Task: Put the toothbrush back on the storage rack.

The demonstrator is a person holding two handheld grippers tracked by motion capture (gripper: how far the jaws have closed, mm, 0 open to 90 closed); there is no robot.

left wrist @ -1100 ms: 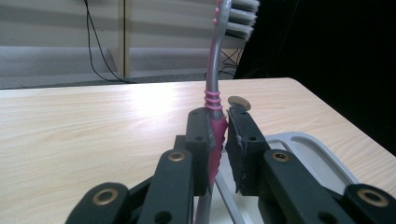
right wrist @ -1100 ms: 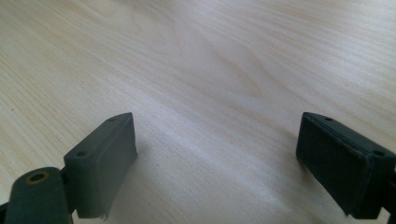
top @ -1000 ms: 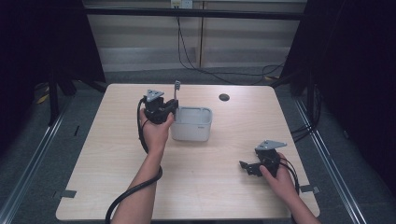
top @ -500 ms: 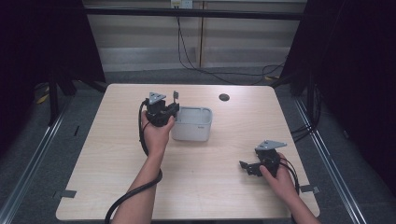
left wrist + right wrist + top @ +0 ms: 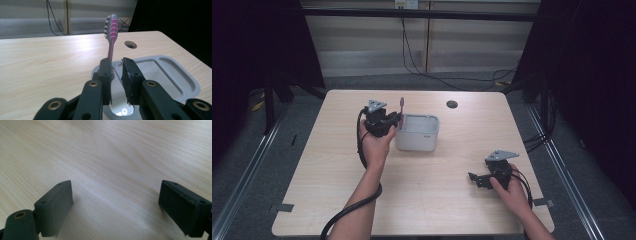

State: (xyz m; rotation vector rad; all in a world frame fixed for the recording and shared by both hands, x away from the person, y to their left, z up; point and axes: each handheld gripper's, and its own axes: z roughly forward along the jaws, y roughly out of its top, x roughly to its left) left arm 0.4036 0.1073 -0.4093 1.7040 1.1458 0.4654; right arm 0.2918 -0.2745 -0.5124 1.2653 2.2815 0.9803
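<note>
A grey toothbrush with pink ribs (image 5: pixel 111 32) is held upright by its handle in the left tool (image 5: pixel 115 75), whose jaws, after just easing slightly, are closed narrowly on it. The brush is carried at the near-left corner of a shallow pale grey plastic tray (image 5: pixel 431 131) on the light wooden surface (image 5: pixel 337 165). The pick-up is judged done; placement in the tray is judged to remain. The right tool (image 5: pixel 116 202) is kept wide and empty, low over bare wood.

Grey/pink toothbrush (image 5: pixel 111 37) upright, head up, above grey tray (image 5: pixel 185 82).
</note>
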